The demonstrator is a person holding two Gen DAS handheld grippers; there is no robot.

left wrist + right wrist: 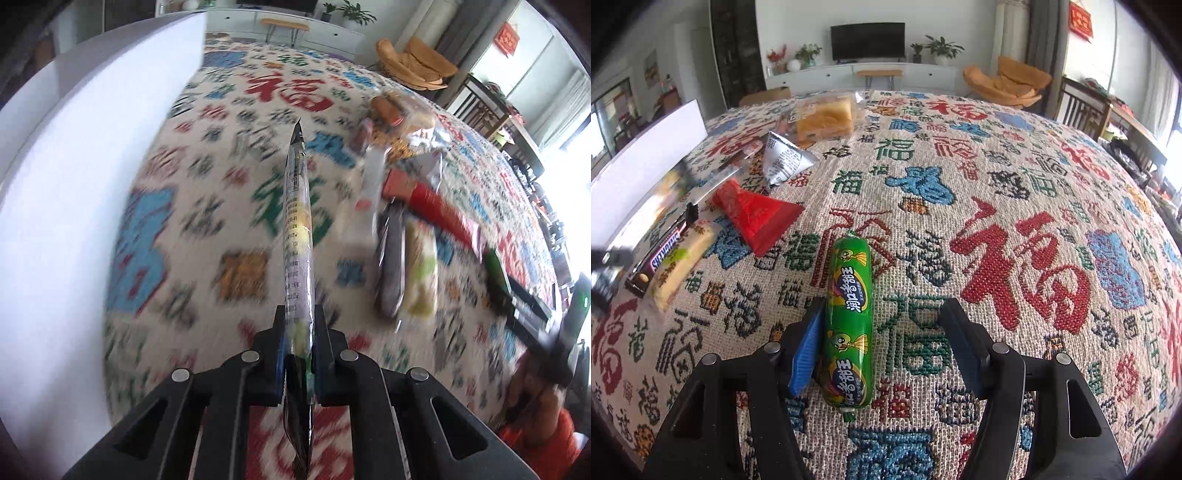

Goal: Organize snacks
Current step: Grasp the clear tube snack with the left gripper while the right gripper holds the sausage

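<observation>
Right wrist: glossy green sausage (848,325)

sausage (848,325) on tablecloth (997,192) | snack pile (701,221) left

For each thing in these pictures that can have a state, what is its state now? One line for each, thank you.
Left gripper: shut on the thin clear-wrapped snack packet, held edge-on above the cloth.
Right gripper: open around the green plastic-wrapped sausage.
Green sausage: lying flat, sealed, against one blue finger pad.
Red triangular packet: lying flat, sealed.
Brown Snickers bar: lying flat, wrapped.
</observation>
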